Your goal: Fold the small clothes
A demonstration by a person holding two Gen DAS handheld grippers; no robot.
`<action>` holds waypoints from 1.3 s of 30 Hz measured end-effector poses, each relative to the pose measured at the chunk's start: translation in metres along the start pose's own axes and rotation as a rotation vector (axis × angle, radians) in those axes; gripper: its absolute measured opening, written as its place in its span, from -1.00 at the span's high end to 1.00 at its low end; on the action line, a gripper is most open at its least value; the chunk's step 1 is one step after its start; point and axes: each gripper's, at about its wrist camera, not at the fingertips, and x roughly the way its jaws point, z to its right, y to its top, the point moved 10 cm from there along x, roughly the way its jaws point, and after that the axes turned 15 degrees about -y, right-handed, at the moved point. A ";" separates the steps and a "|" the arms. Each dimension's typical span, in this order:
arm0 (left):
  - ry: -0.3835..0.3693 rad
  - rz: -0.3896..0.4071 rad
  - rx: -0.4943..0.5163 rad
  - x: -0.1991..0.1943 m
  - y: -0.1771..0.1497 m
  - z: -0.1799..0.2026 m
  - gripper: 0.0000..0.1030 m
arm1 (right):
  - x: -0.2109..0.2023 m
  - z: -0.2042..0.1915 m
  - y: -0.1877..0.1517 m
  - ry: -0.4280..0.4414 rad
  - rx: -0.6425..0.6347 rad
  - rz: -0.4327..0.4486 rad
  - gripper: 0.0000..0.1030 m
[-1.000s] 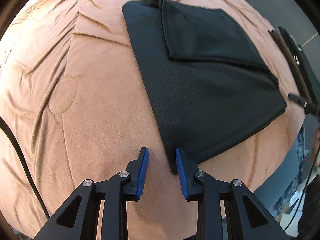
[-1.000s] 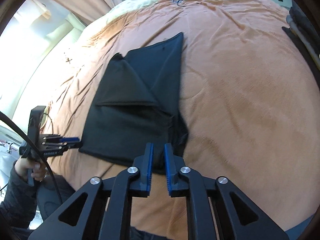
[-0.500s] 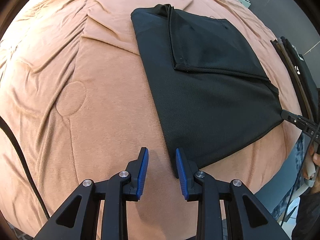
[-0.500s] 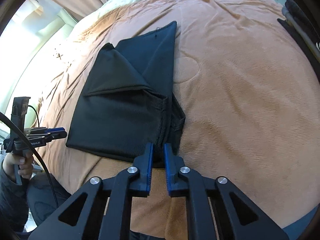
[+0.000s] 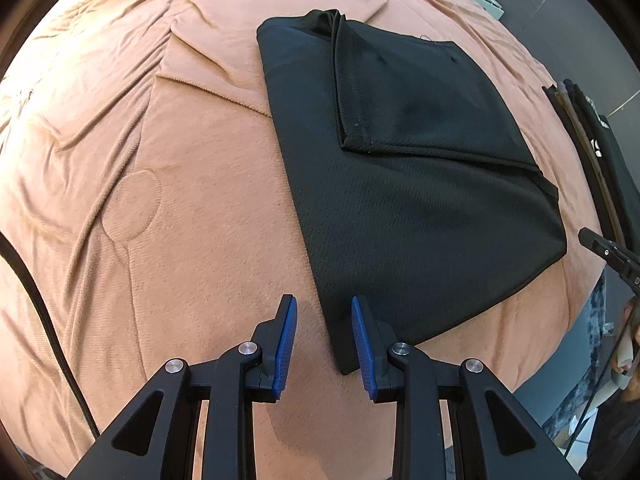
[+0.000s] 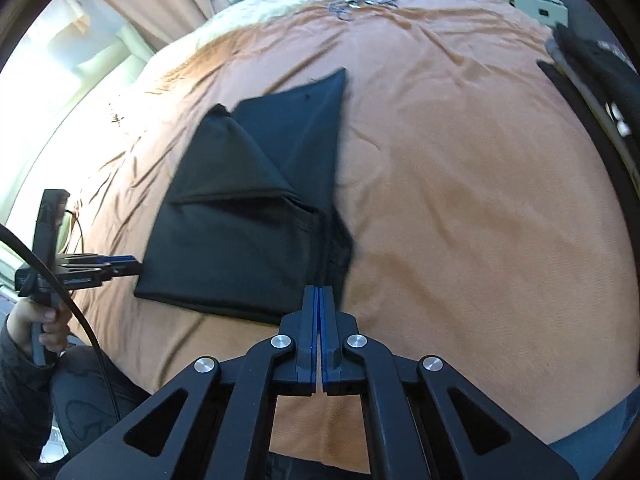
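A black garment (image 5: pixel 408 184), partly folded with a flap laid over its far half, lies flat on the orange bedspread (image 5: pixel 180 160). My left gripper (image 5: pixel 324 308) is open, its jaws either side of the garment's near left corner, where the cloth edge runs between the pads. In the right wrist view that gripper (image 6: pixel 120 268) points at the garment (image 6: pixel 240 232) from the left. My right gripper (image 6: pixel 319 290) is shut, pads together on the garment's near right corner. From the left wrist view, the right gripper (image 5: pixel 588 238) sits at that same corner.
A black cable (image 5: pixel 44 300) crosses the bedspread's left side. Dark straps and a bag (image 6: pixel 592 92) lie along the right bed edge. Loose cords (image 6: pixel 364 0) and pillows sit at the far end. A hand (image 6: pixel 44 320) holds the left gripper's handle by the near bed edge.
The right gripper's jaws have gone from slightly apart to fully shut at the garment's corner and drawn back a little. The left gripper has kept its place and its opening.
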 end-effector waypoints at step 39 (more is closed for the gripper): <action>0.005 -0.010 -0.018 0.006 0.000 -0.008 0.41 | 0.030 0.001 -0.007 -0.095 -0.008 -0.062 0.94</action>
